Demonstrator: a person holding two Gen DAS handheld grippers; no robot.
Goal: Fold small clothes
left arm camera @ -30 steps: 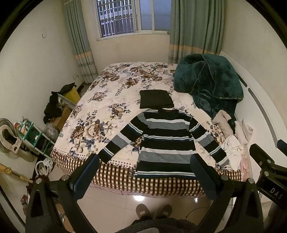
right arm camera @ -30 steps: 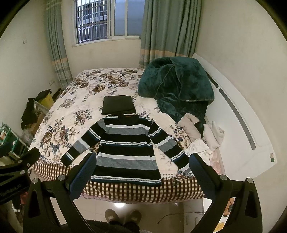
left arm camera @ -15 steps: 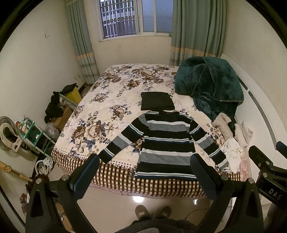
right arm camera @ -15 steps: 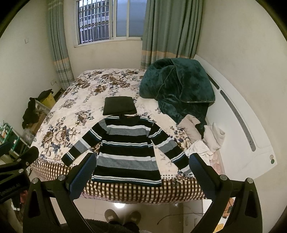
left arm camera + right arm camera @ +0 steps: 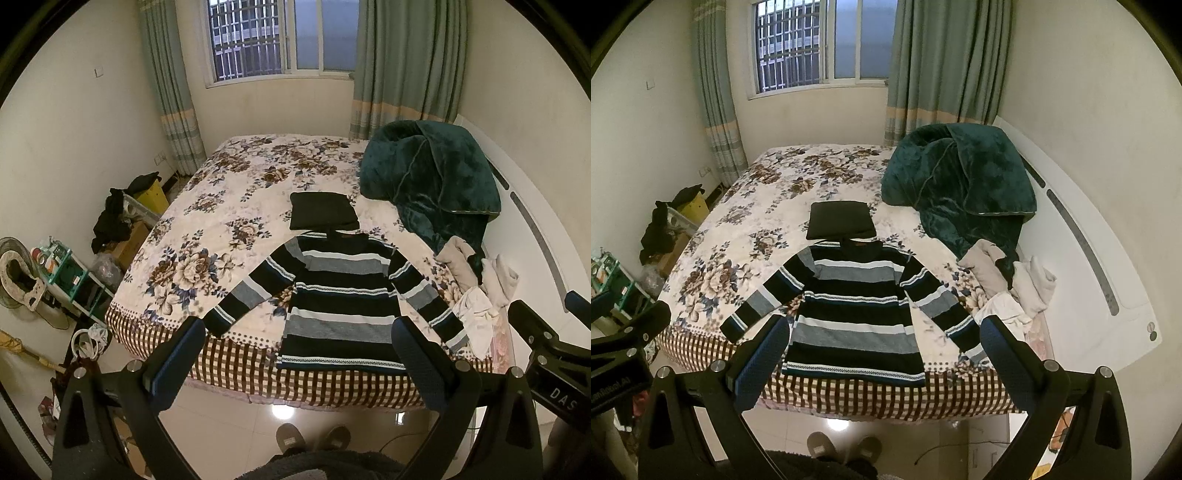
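A striped long-sleeved sweater (image 5: 340, 302) lies flat with both sleeves spread at the near edge of the flowered bed (image 5: 229, 206); it also shows in the right wrist view (image 5: 853, 306). A folded dark garment (image 5: 323, 211) lies just beyond its collar, also seen in the right wrist view (image 5: 841, 220). My left gripper (image 5: 299, 363) is open and empty, held well back above the floor before the bed. My right gripper (image 5: 882, 363) is open and empty at the same distance.
A dark green blanket (image 5: 432, 181) is heaped at the bed's right. A pile of pale clothes (image 5: 476, 284) lies by the sweater's right sleeve. Shelves, a fan and boxes (image 5: 55, 273) stand left of the bed. My slippers (image 5: 312, 439) are on the tiled floor.
Both grippers have tilted up and drawn back slightly, so the bed sits lower in view. The sweater and other clothes have not moved.
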